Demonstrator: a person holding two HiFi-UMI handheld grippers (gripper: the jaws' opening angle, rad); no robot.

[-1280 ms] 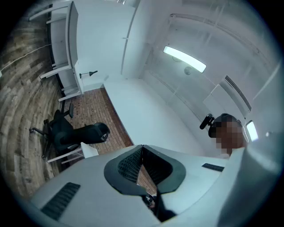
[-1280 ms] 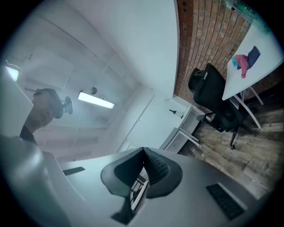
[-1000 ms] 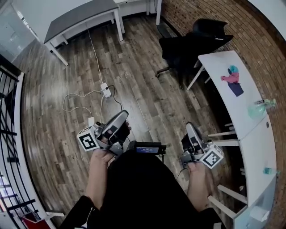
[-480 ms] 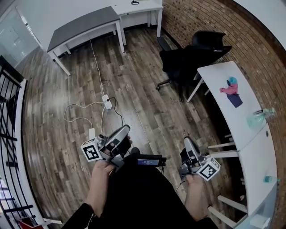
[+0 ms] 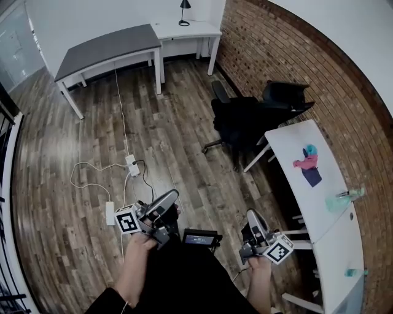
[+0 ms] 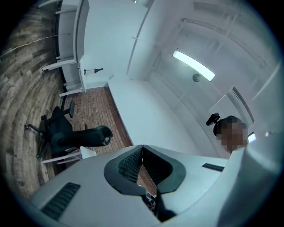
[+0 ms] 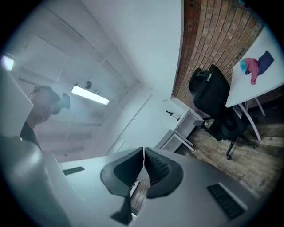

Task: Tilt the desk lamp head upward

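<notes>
The wood floor (image 5: 184, 135) filled most of the head view, bounded on the right by a brick wall (image 5: 319, 80). A curved white table (image 5: 301, 184) stood along that wall and carried a pink and teal item (image 5: 306, 159). A grey-topped table (image 5: 107, 46) stood at the far end of the room, with a white desk (image 5: 196, 30) just beside it in the corner. Two black office chairs (image 5: 252, 119) stood between the white desk and the curved table. A power strip (image 5: 131, 164) with white cables lay on the floor in front of the person.

The left gripper (image 5: 169, 197) and the right gripper (image 5: 252, 216) were held low and close to the body, one in each hand, both pointing out across the room. In the left gripper view, the jaws of the left gripper (image 6: 142, 153) were pressed together with nothing between the pads. In the right gripper view, the jaws of the right gripper (image 7: 143, 155) were likewise pressed together and empty.

The desk lamp (image 5: 183, 12) stood upright on the white desk, against the far wall. It was well apart from both grippers, with the open floor between them. It appeared small and distant in the left gripper view (image 6: 94, 70) and in the right gripper view (image 7: 172, 114). Neither gripper touched it.
</notes>
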